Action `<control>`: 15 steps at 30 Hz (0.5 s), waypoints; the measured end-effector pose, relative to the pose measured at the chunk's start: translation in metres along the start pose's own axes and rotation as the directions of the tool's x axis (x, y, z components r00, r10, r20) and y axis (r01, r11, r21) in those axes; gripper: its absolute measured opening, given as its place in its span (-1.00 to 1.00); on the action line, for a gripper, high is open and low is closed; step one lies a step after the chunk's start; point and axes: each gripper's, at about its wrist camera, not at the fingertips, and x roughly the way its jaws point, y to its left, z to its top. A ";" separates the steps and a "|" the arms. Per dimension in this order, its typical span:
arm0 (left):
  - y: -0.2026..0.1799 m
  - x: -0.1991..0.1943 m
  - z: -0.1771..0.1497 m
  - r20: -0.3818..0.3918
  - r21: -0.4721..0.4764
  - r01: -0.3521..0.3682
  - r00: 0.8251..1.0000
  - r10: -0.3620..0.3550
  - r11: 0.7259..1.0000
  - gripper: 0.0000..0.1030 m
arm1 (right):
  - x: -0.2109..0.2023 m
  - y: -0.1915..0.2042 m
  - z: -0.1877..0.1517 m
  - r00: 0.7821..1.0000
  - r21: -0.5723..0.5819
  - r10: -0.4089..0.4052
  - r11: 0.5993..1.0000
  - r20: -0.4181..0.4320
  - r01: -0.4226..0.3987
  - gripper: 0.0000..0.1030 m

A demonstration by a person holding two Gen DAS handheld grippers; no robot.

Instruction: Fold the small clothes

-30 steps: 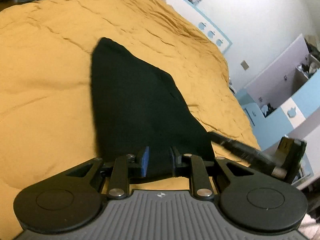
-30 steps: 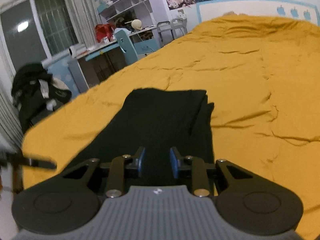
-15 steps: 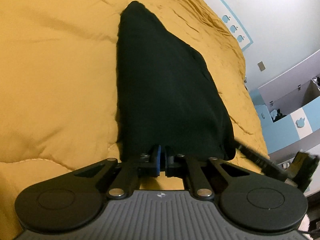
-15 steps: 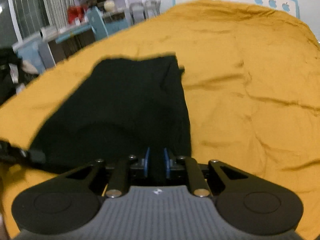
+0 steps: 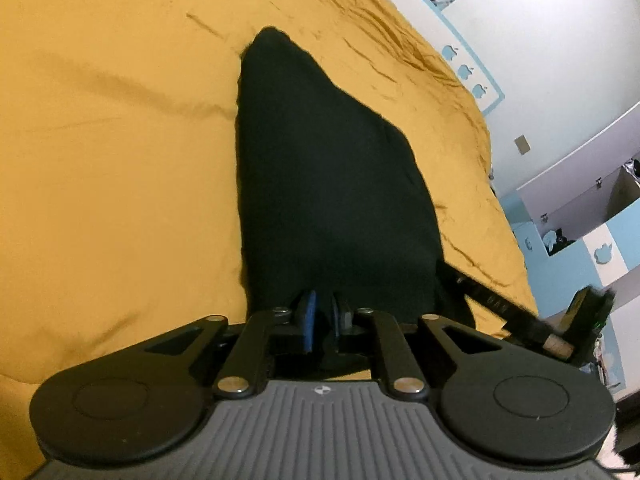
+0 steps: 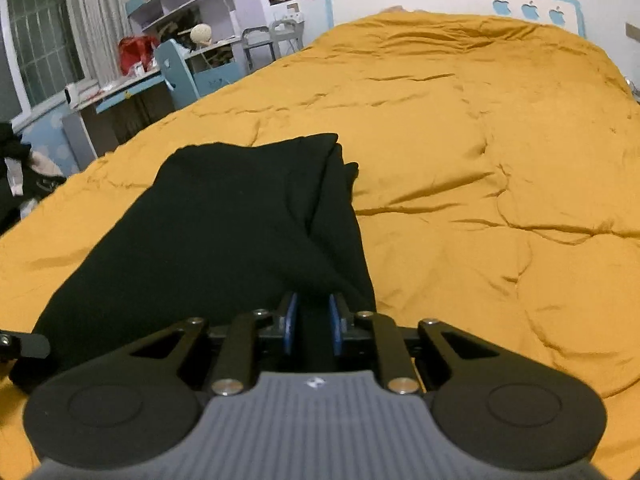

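Note:
A black garment lies folded lengthwise on the mustard bed cover, running away from both cameras. My left gripper sits at its near edge on one corner; its jaws are opening slightly, and black cloth still fills the narrow gap between the blue pads. In the right wrist view the same garment shows a raised fold along its right side. My right gripper is shut on the near edge at the other corner, and cloth is pinched between its pads.
The bed cover spreads wide and rumpled to the right and beyond. A desk and shelves stand past the bed's left side, with dark clothes heaped nearby. Blue and white cabinets flank the other side.
Both grippers came down to the garment's near edge and their jaws closed from wide apart onto the cloth. The garment's far end now lies flatter on the bed.

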 end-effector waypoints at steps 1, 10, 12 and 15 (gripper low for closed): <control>0.000 -0.001 -0.001 0.004 0.005 0.001 1.000 -0.001 1.000 -0.73 | -0.001 0.001 0.003 1.000 -0.002 0.000 1.000 -0.006 0.000 -0.78; -0.002 -0.003 0.000 0.005 0.016 0.008 1.000 -0.008 1.000 -0.72 | 0.059 0.009 0.102 0.992 -0.017 -0.018 1.000 0.123 0.020 -0.56; -0.001 -0.003 0.001 0.004 0.018 0.013 1.000 -0.013 1.000 -0.72 | 0.081 0.011 0.115 0.992 0.033 -0.036 0.999 0.122 0.033 -0.54; -0.005 -0.002 0.002 -0.007 0.063 0.009 1.000 -0.009 0.998 -0.69 | 0.117 0.011 0.124 0.998 0.112 -0.056 0.992 0.023 0.053 -0.56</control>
